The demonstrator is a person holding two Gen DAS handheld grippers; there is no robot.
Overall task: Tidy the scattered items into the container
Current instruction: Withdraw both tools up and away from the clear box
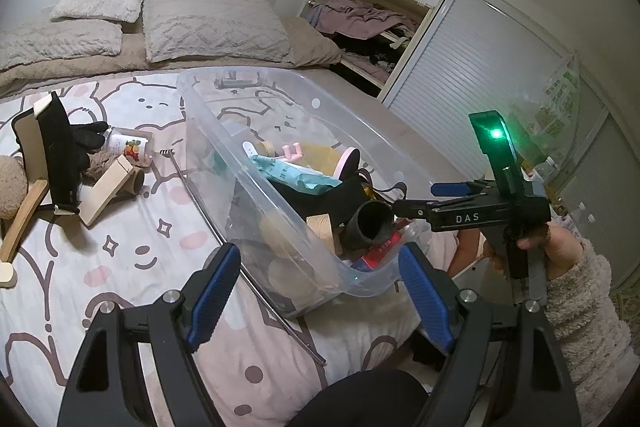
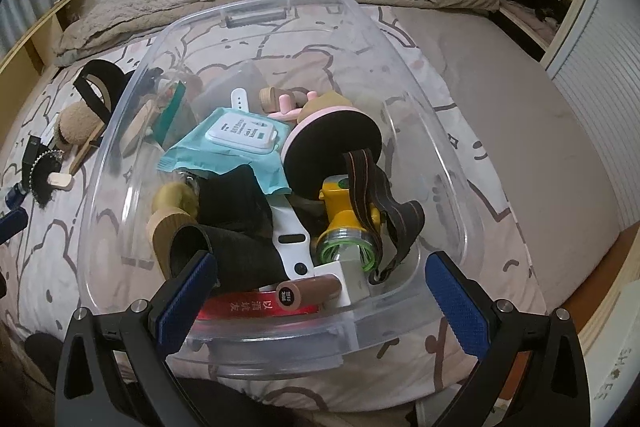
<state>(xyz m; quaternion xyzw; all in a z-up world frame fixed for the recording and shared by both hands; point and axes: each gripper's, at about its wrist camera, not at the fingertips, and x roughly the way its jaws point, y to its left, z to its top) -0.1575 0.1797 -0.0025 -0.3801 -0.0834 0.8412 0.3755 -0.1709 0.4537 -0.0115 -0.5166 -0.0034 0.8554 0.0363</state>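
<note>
While the left gripper hangs with its blue pads spread wide and nothing between them, the left wrist view shows the near corner of the clear plastic bin just past its tips. Left of the bin, on the cartoon-print bedsheet, lie a small fruit-label bottle, a black glove and a thin metal rod. To the right, the right gripper reaches over the bin.

From the right wrist view, the right gripper is spread open and empty above the bin. Inside lie a teal wet-wipes pack, a yellow flashlight and a brown tube.
</note>
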